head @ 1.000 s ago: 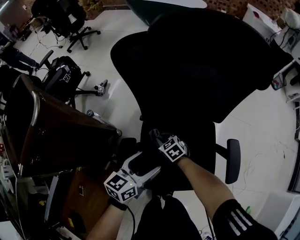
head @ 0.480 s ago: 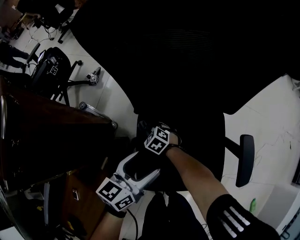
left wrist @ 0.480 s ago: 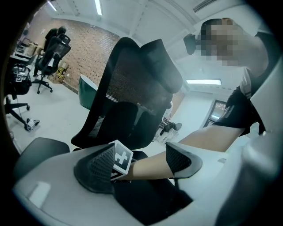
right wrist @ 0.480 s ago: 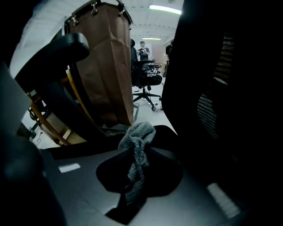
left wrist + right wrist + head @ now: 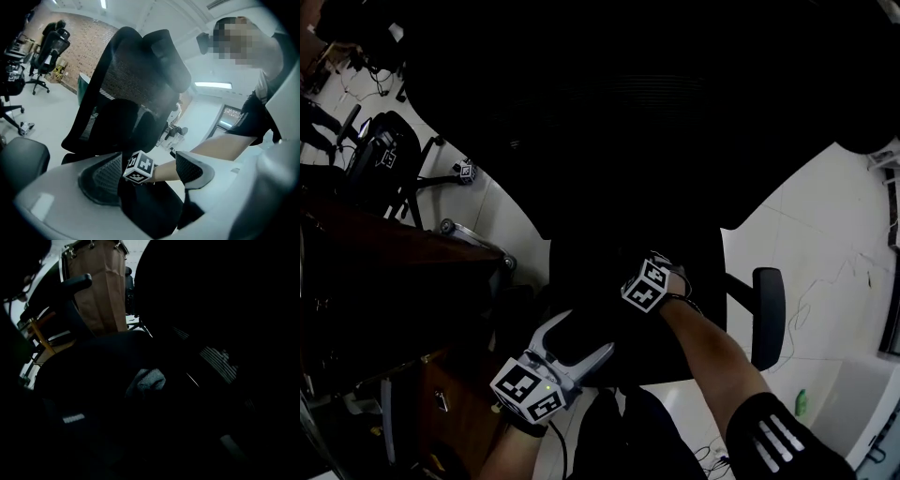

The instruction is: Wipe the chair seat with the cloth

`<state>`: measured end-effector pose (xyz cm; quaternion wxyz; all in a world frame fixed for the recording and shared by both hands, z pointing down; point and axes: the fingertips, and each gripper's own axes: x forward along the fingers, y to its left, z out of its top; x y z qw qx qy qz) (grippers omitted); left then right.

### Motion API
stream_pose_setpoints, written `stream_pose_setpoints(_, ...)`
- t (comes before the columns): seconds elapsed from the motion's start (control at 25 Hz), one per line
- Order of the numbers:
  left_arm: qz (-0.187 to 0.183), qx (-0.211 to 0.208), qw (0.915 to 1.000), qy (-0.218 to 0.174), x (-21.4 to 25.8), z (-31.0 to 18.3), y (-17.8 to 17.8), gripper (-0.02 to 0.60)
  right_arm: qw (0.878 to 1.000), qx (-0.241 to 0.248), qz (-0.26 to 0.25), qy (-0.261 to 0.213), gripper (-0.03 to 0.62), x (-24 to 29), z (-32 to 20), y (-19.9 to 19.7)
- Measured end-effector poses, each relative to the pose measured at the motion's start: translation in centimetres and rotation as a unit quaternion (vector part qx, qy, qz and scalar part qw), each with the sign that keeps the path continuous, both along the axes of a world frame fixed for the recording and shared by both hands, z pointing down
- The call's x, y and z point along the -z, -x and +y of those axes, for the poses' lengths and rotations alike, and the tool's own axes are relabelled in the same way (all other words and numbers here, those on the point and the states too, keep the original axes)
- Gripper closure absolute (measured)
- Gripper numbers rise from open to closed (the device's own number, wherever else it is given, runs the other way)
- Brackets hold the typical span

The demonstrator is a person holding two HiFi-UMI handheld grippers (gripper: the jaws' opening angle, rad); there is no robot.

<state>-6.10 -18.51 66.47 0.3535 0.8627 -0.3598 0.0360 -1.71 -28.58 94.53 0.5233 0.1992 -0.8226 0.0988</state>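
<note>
Darkness is hiding the fingers of the right gripper (image 5: 649, 284) in its own view, and the cloth (image 5: 147, 380) is showing only partly.

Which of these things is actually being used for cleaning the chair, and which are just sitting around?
In use: chair seat, cloth, right gripper holding it, left gripper, open beside it.
Lying about: spare office chair, brown chair, green bottle.

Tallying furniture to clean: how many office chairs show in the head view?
2: the big black chair fills the middle; a second chair stands on the floor at upper left. Others may be hidden.
</note>
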Motion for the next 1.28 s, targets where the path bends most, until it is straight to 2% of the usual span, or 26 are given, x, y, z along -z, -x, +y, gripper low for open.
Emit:
stream_pose_setpoints(0.2,0.009,-0.026,0.9996,-0.004,0.4,-0.1,-2.7,0.199,0.997,-0.071,0.032,-0.002,0.549,0.4,-0.1,-10.7)
stream_pose_setpoints(0.32,0.013,-0.04,0.9991,-0.003,0.4,0.1,-4.2,0.199,0.993,-0.106,0.045,-0.005,0.549,1.1,0.1,-14.8)
stream_pose_setpoints(0.48,0.018,-0.053,0.9984,-0.004,0.5,0.5,-5.6,0.199,0.988,-0.139,0.073,-0.012,0.549,1.6,0.4,-18.2)
stream_pose_setpoints(0.72,0.017,-0.057,0.9982,-0.005,0.7,1.3,-5.5,0.199,0.983,-0.16,0.09,-0.014,0.549,2.1,0.5,-19.6)
stream_pose_setpoints(0.8,0.016,-0.052,0.9985,-0.006,0.9,1.6,-4.7,0.199,0.983,-0.17,0.067,-0.015,0.548,2.9,0.2,-18.6)
stream_pose_setpoints(0.92,0.008,-0.044,0.999,-0.006,1.2,2.4,-2.9,0.199,0.985,-0.174,0.0,-0.013,0.548,5.1,0.0,-14.0)
stream_pose_setpoints(1.08,-0.004,-0.023,0.9997,0.0,1.1,3.7,0.0,0.199,0.99,-0.122,-0.064,-0.004,0.548,6.9,1.3,-4.5)
stream_pose_setpoints(1.28,-0.011,0.004,0.9999,0.008,0.6,5.2,2.8,0.199,0.993,-0.065,-0.098,0.029,0.548,6.3,5.0,5.6)
